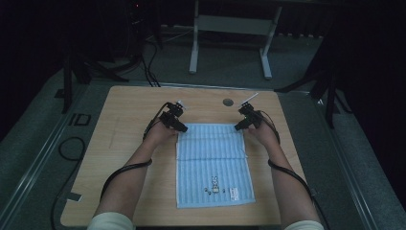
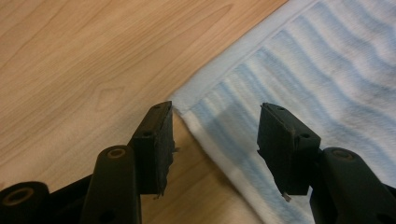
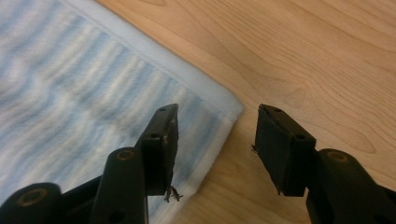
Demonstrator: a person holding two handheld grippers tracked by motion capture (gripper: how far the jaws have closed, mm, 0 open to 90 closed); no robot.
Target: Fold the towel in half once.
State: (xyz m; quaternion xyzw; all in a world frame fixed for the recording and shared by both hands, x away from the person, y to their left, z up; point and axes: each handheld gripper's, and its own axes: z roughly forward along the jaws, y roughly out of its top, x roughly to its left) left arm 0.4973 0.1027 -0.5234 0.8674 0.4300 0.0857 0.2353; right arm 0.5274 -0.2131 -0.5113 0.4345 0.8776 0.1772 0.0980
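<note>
While the blue striped towel (image 1: 213, 163) lay flat at the table's (image 1: 124, 143) centre, your left gripper (image 1: 181, 128) and right gripper (image 1: 238, 126) stood released at its ten and two o'clock corners.

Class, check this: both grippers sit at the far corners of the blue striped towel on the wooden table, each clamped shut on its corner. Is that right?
Not quite. The left gripper and right gripper are at the towel's far corners on the table, but both gripper views show the jaws open, corners lying free.
</note>
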